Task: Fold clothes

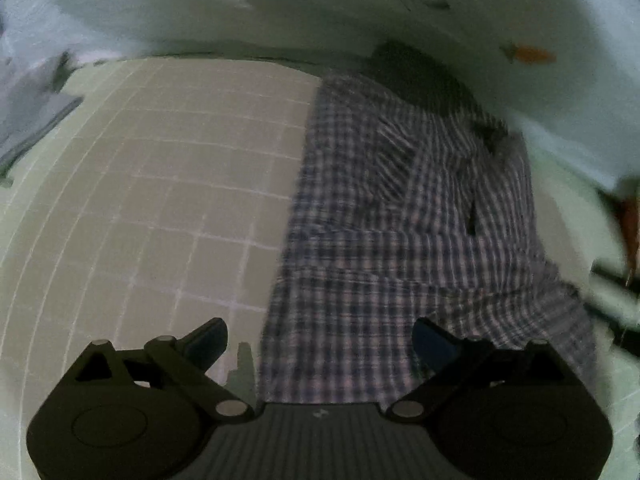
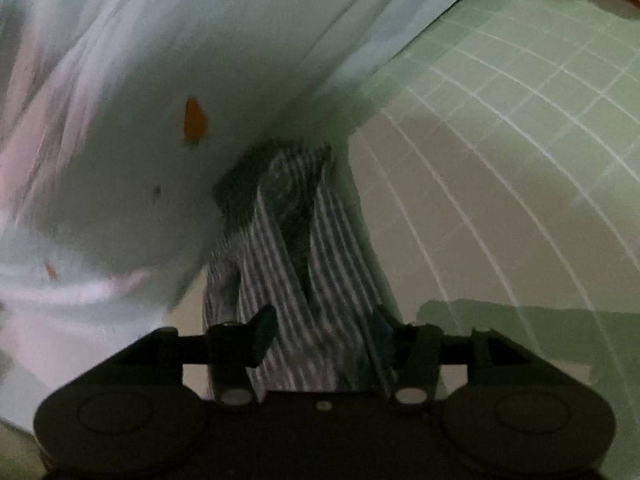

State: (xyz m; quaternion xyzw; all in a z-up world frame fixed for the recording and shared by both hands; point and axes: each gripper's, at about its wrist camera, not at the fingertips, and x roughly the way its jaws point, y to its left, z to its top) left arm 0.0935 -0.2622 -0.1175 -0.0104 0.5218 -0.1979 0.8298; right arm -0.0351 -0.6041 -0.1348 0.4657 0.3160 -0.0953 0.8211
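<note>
Shirt (image 1: 400, 240): plaid, lying on the mat (image 1: 160, 200), covering the right half of your left wrist view. Its left edge runs straight down the mat; the far end tucks under the white cloth (image 1: 320, 8). Surface is rumpled, with a few dark folds near the top right.

Mat is green with a white grid; bare area sits left of the shirt in the left view and right of it in the right view.

White cloth hangs across the top of both views, with small orange marks (image 2: 195, 120) on it. Blurred, so no finer detail.

Your left gripper (image 1: 320, 340): fingers wide apart, nothing between the tips. Left finger (image 1: 204, 340) is over bare mat, right finger (image 1: 434, 344) over the shirt's near end. Cannot tell if it touches the fabric.

Your right gripper (image 2: 324, 332): fingers partly closed with a bunched strip of the shirt running between them toward the white cloth. Fabric fills the gap and looks pinched.
</note>
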